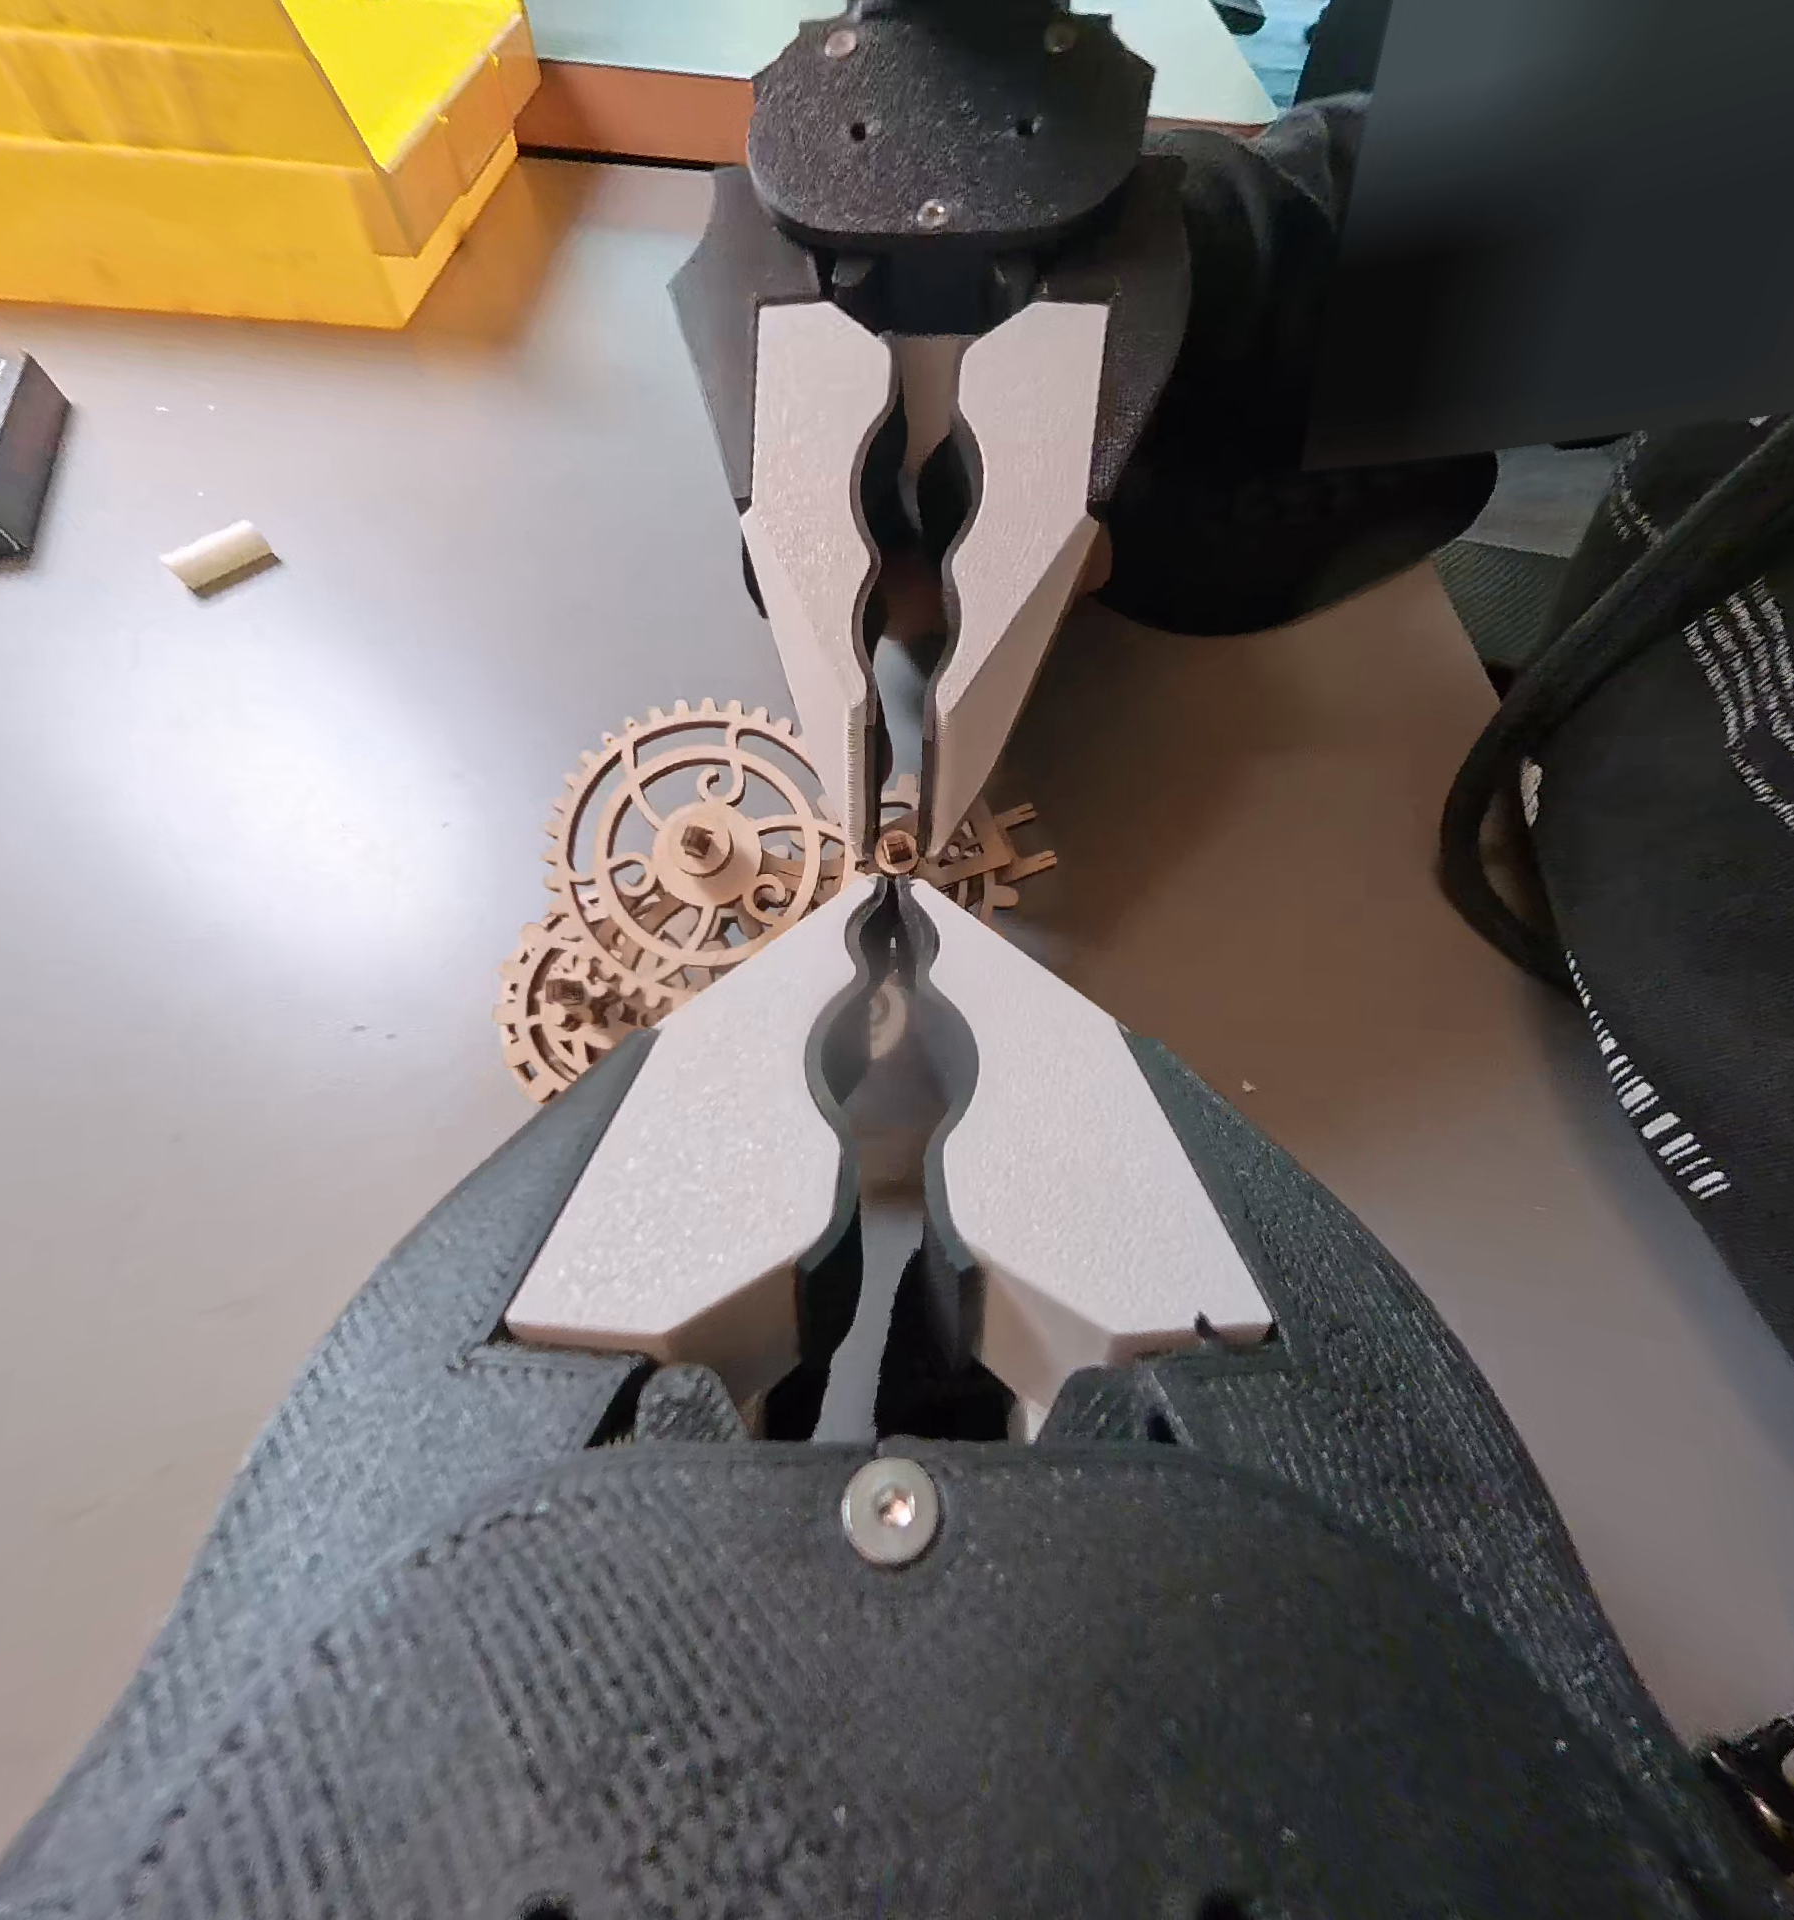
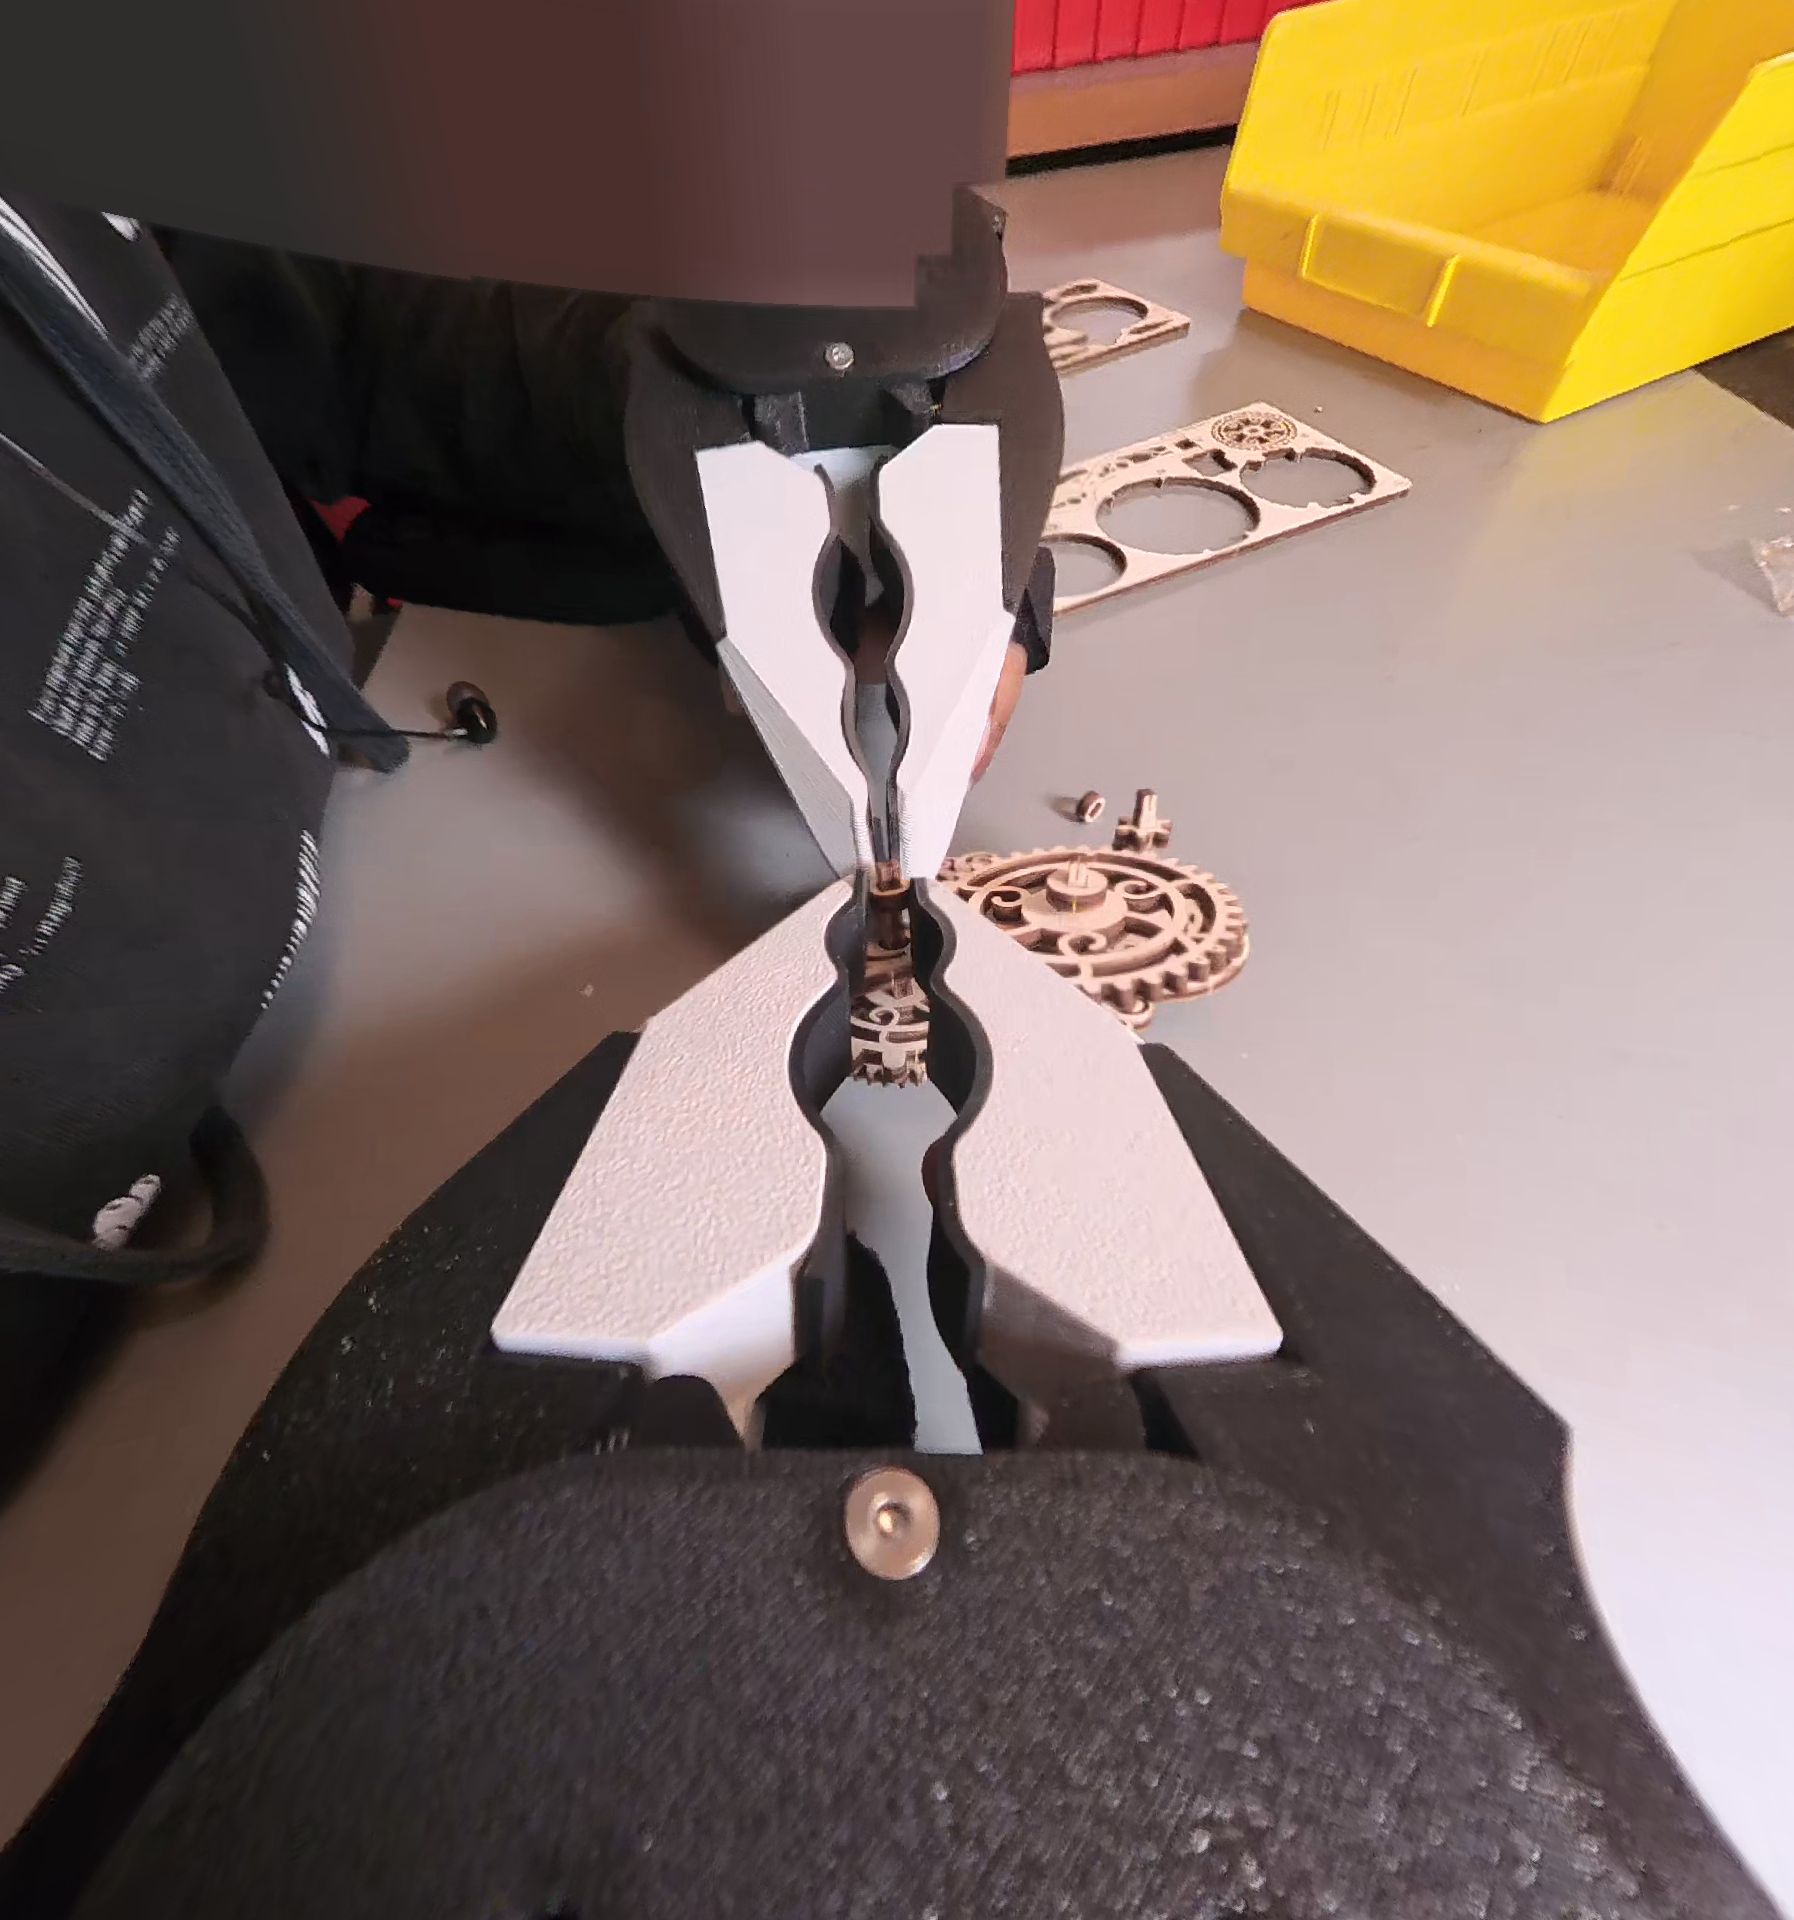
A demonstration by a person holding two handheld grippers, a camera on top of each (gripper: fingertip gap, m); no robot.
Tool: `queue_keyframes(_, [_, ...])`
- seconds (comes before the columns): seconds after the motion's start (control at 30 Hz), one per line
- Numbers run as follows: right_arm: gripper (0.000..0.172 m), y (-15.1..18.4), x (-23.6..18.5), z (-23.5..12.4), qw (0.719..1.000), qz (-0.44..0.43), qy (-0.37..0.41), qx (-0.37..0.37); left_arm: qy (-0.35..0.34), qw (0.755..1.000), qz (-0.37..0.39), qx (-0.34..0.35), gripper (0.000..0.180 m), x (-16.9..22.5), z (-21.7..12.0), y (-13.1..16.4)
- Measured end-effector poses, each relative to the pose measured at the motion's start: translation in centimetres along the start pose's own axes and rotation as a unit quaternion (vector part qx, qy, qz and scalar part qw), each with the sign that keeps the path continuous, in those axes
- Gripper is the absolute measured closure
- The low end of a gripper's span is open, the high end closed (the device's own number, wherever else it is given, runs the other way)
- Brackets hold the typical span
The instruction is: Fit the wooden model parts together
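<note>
Looking along my R gripper [image 2: 885,883]: jaws pinch a wooden gear piece [image 2: 888,1013] edge-on, toothed rim nearest cam, its small hub [image 1: 898,852] pinched at the tips. Just beyond, tip to tip, my L gripper [image 1: 895,885] meets it, jaws pressed together, nothing seen between them. Hub: pale round collar w/ square hole. Beside the tips, flat on the grey table [image 1: 249,935], the gear assembly [image 1: 706,842]: pale laser-cut wood, scroll cut-outs, toothed rims, stacked. Farther: two loose small parts [image 2: 1121,816], cut-out sheets [image 2: 1215,499], yellow bin [image 2: 1547,239].
</note>
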State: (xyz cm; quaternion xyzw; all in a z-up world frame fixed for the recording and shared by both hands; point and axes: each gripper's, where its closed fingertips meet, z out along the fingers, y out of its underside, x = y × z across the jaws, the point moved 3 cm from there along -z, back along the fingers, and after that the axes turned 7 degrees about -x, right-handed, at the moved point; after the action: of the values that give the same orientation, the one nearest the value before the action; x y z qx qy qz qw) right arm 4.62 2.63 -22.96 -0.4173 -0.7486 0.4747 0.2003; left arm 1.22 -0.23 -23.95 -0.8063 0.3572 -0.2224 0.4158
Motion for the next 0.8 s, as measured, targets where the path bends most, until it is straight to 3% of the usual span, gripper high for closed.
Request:
queue_keyframes(0.57, [0.165,1.1,-0.6,1.7,0.993,-0.064,0.012,-0.095,0.001,0.998,0.050,-0.043,0.163,0.8,-0.1,1.3])
queue_keyframes(0.8, [0.166,-0.8,0.8,1.1,0.999,0.027,0.020,-0.014,-0.047,0.999,0.026,-0.010,0.167,-0.5,-1.1,0.1])
